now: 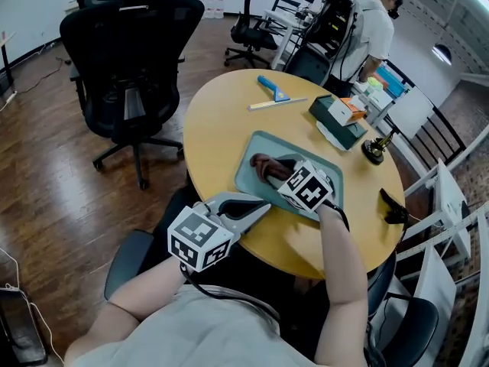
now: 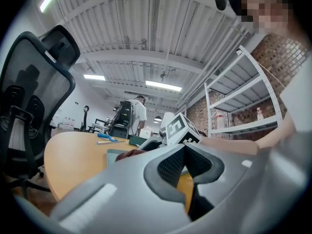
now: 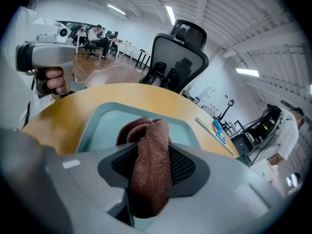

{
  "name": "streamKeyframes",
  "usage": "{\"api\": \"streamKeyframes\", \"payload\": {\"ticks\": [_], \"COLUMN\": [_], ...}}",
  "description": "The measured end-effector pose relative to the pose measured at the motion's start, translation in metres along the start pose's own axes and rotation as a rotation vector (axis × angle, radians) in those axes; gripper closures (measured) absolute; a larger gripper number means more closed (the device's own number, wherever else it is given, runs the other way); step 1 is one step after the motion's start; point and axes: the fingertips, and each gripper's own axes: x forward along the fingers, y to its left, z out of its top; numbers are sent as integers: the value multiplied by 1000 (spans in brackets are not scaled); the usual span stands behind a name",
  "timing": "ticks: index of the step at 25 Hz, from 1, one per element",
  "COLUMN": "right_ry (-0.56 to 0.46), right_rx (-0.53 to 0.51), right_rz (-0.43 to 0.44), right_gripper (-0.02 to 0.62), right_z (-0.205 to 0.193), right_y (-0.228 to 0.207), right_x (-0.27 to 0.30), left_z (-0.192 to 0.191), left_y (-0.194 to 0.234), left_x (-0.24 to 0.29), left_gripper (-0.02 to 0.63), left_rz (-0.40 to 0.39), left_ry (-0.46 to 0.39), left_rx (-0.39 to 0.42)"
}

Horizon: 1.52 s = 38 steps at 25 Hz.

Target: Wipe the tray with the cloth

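Starting at the left, the left tongs [image 1: 262, 205] are being held low at the near edge of the round wooden table [image 1: 218, 117]. Their jaws are being kept narrow, pads almost meeting, with nothing between them. Their tips are being pointed at the near left corner of the tray [image 1: 243, 176] and are just beside its rim, though whether they are touching it cannot be told.

The teal tray is being seen lying flat on the table, its long axis running from upper left to lower right in the head view.

On the left half of the tray floor, a brown cloth [image 1: 263, 167] is being pressed down in a bunched fold. It is being gripped by the right tongs [image 1: 281, 173], whose jaws are being closed firmly on it. One end is being pushed out ahead of the tips, towards the tray's left rim.

The right tongs are being held over the middle of the tray, so the rest of its floor is lying back along the long axis, towards the right. The next wiping stroke is probably being set up along that line, with the left tongs the nearer for steadying the tray.
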Motion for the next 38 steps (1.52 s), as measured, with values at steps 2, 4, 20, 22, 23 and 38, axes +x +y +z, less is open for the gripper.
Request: {"api": "streamKeyframes", "payload": {"ticks": [2,4,20,22,23,38], "right_ry": [-12,-27,-118,-115,-111,14], "right_rx": [-7,-14,-96,-102,-104,16], "right_rz": [5,16,167,169,168,96], "right_gripper": [436,436,433,434,434,434], "right_z": [3,6,26,27,28,20], "right_y": [9,18,57,54,51,-29], "right_x": [-5,-10,-20,-14,-11,44], "left_z": [1,1,3,2,2,1], "left_y": [-4,-7,16,16,16,20], "left_x": [5,8,2,2,2,-4], "left_gripper": [606,606,606,606,606,606], "left_rz": [-21,-40,-5,-1,-1,41], "left_ry": [1,2,-45,-43,-44,-36], "left_rx": [-1,-10,-122,-121,-118,-73]}}
